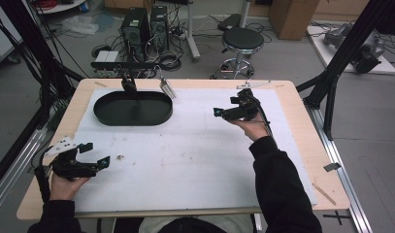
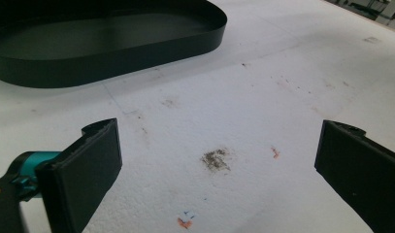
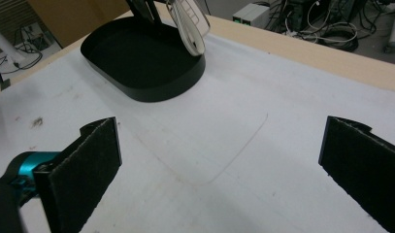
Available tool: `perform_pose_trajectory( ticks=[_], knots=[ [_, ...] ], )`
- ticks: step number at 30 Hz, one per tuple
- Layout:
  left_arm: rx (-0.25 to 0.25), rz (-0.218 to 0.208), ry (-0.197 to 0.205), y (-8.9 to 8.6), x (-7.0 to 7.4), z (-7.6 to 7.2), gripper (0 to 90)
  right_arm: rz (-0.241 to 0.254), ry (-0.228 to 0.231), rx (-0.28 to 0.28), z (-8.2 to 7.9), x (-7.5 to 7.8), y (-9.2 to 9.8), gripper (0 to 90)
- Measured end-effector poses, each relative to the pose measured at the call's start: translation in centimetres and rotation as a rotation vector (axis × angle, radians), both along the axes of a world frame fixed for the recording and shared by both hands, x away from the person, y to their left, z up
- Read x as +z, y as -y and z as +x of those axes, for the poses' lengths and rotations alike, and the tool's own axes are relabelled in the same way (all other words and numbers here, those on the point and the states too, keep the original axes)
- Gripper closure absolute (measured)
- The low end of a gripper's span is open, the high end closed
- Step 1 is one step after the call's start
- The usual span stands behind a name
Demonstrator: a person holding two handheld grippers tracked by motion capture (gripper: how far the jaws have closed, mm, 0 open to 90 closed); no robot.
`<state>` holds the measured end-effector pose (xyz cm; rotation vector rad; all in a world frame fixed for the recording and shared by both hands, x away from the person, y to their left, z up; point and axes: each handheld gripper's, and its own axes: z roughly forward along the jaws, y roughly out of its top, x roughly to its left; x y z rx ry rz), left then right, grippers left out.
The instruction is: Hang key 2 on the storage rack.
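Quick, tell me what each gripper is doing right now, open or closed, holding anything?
Left gripper: open, holding nothing.
Right gripper: open, holding nothing.

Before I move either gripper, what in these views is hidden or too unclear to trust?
- Black tray: its far rim is partly covered by a clamp and stand in the high view; cut off at the top and left edges in the left gripper view.
- Brown smudge on the white mat: too small to identify.
- Right gripper: its jaws overlap in the high view.

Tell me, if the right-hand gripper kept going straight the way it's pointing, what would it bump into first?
Probably the black oval tray. The right gripper, jaws open, aims across bare white mat toward it; depth is hard to judge.
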<state>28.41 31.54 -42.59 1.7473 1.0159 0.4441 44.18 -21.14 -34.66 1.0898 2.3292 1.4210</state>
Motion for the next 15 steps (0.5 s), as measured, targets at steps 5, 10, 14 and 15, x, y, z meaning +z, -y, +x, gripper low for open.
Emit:
perform_pose_trajectory(
  ticks=[5, 10, 14, 15],
  knots=[
    [-0.002, 0.000, -0.001, 0.0, 0.0, 0.0, 3.5, -0.020, -0.006, -0.011, -1.0, -0.6, 1.3, 0.8],
    [-0.003, 0.003, -0.003, 0.0, 0.0, 0.0, 3.5, -0.023, -0.005, -0.025, -2.0, -1.0, 2.4, 0.8],
    [0.000, 0.003, -0.004, 0.0, 0.0, 0.0, 3.5, -0.040, -0.020, -0.037, -2.8, -1.9, 3.3, 0.8],
    [-0.001, 0.003, -0.004, 0.0, 0.0, 0.0, 3.5, -0.049, -0.017, -0.037, -2.9, -2.0, 3.5, 0.8]
  ],
)
